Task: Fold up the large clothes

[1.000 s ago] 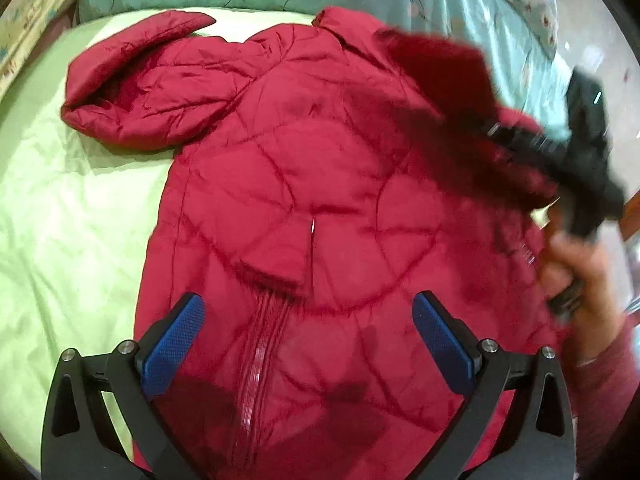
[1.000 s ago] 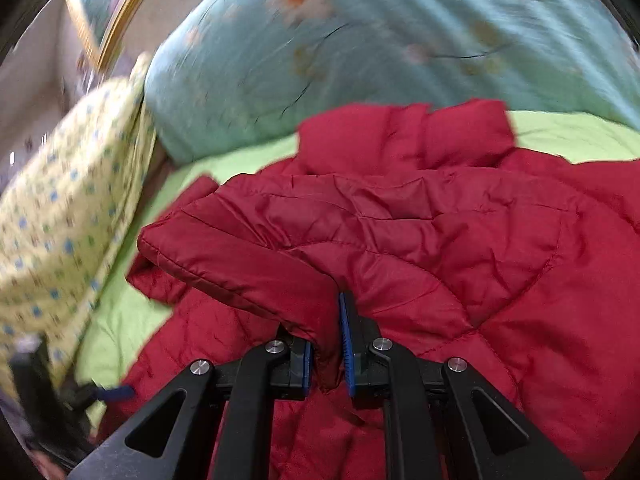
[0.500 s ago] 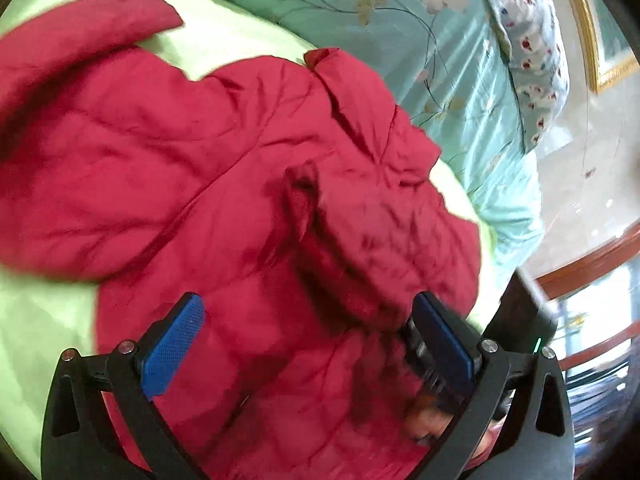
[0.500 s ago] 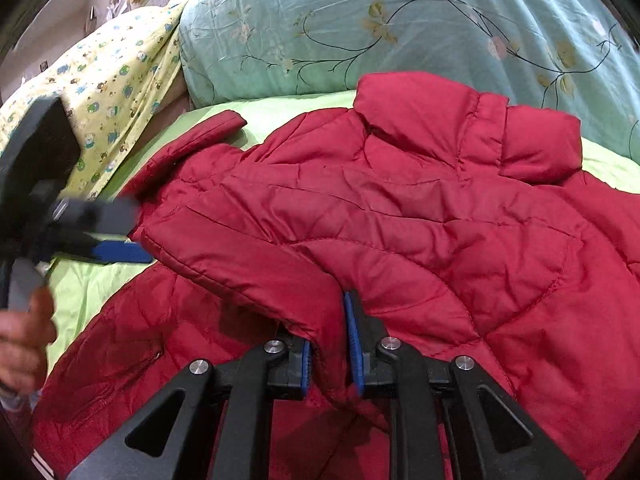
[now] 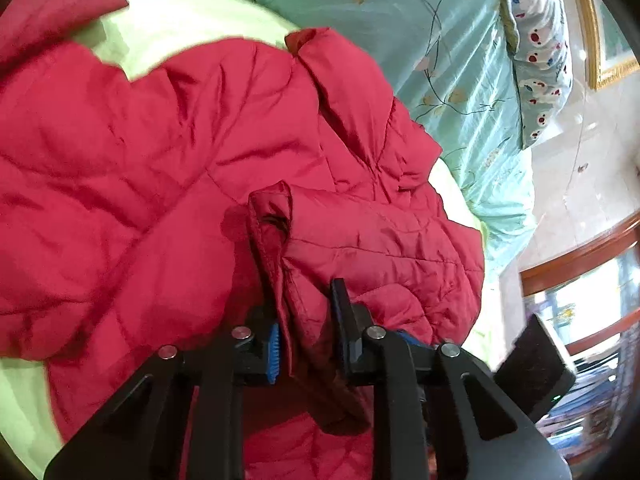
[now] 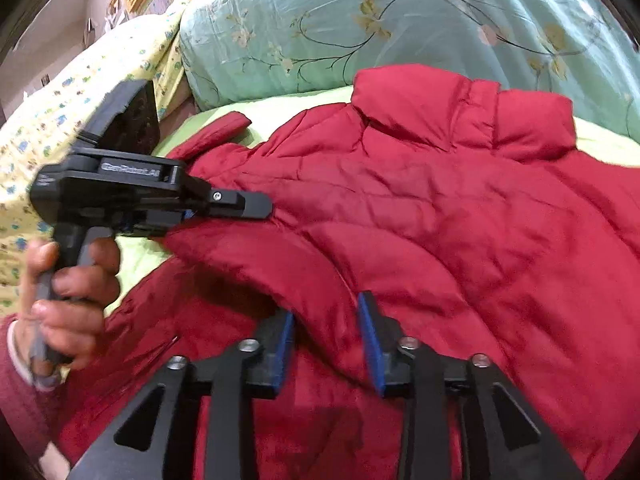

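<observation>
A red quilted jacket (image 5: 160,160) (image 6: 440,220) lies spread on a light green bed sheet (image 5: 180,12), collar toward the pillows. One sleeve is folded across its body. My left gripper (image 5: 308,328) is closing its jaws on the cuff (image 5: 272,216) of that sleeve, with the fabric pinched between the pads. In the right wrist view the left gripper (image 6: 256,206) shows at the left, held by a hand (image 6: 68,280). My right gripper (image 6: 326,344) is opening its jaws; the sleeve's fold lies loose between the blue pads (image 6: 370,344).
A teal floral quilt (image 6: 360,20) (image 5: 460,60) is bunched behind the jacket. A yellow patterned blanket (image 6: 60,100) lies at the left, a spotted pillow (image 5: 536,60) at the far right. Wooden furniture (image 5: 580,256) stands beyond the bed's right edge.
The left gripper swung right across the jacket to the sleeve cuff and closed from wide open onto it. The right gripper's jaws parted and released the sleeve fold.
</observation>
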`<action>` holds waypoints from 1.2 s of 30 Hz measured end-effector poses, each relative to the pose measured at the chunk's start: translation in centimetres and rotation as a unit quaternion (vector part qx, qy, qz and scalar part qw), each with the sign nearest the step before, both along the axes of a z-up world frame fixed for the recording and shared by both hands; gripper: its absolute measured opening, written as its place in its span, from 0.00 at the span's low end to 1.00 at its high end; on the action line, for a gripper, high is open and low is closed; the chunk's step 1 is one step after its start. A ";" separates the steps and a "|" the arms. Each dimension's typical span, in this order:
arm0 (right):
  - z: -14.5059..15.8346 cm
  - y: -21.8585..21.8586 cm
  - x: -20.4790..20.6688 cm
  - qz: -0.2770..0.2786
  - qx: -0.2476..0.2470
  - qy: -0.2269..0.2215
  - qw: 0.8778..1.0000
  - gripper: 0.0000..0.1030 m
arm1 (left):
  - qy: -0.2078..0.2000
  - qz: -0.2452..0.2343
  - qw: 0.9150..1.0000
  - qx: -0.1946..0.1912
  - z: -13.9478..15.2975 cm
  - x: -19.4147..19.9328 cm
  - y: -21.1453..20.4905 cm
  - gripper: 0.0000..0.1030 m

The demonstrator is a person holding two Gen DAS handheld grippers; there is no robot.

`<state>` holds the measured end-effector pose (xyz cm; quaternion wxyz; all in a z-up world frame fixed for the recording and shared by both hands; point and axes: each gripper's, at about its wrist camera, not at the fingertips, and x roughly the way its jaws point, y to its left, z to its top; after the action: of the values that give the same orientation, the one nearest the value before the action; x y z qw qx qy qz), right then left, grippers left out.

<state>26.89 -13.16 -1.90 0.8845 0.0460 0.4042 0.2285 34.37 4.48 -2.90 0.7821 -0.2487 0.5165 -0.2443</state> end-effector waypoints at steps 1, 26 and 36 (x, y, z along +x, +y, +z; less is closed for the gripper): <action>0.3 -0.7 -0.4 -0.008 0.002 -0.004 1.000 0.45 | -0.009 0.002 1.000 0.016 0.3 -0.1 0.2 0.18; -3.0 -11.5 3.6 -0.198 -0.041 0.046 0.978 0.54 | -0.153 -0.019 0.962 0.226 3.9 -4.9 -4.5 0.35; 0.8 -8.5 1.0 -0.162 -0.026 0.006 0.986 0.55 | -0.125 -0.018 0.959 0.252 -0.4 -3.8 -4.2 0.36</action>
<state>27.92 -21.68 -1.09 0.9084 0.0892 0.4021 0.0711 30.59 0.24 -3.32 0.8732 -0.0017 0.4639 -0.1491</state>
